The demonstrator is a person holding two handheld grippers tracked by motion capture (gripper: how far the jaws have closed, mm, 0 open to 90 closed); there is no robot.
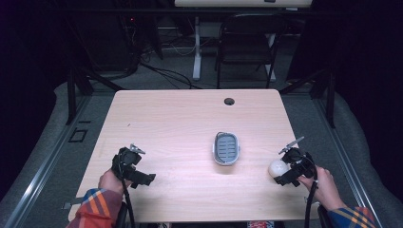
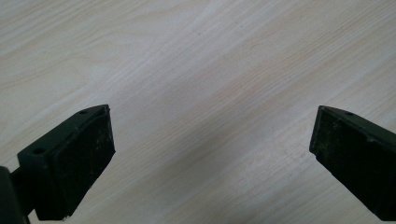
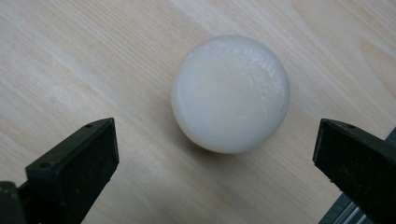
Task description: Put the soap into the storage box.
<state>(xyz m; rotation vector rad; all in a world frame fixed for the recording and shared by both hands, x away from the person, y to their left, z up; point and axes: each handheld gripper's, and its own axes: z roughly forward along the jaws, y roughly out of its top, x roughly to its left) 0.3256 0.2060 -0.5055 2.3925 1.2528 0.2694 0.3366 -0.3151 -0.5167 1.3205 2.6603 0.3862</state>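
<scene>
A round white soap bar lies on the wooden table near its right edge. My right gripper hovers right over it, open. In the right gripper view the soap bar sits just ahead of the jaws, which stand wide apart and touch nothing; the right gripper holds nothing. A grey oval soap dish with a slotted insert rests at the table's middle right. My left gripper is at the front left, open over bare wood, as the left gripper view confirms.
A cable hole sits near the table's far edge. Beyond the table stand a black folding chair and a white desk leg. Wide bare wood lies between the two grippers.
</scene>
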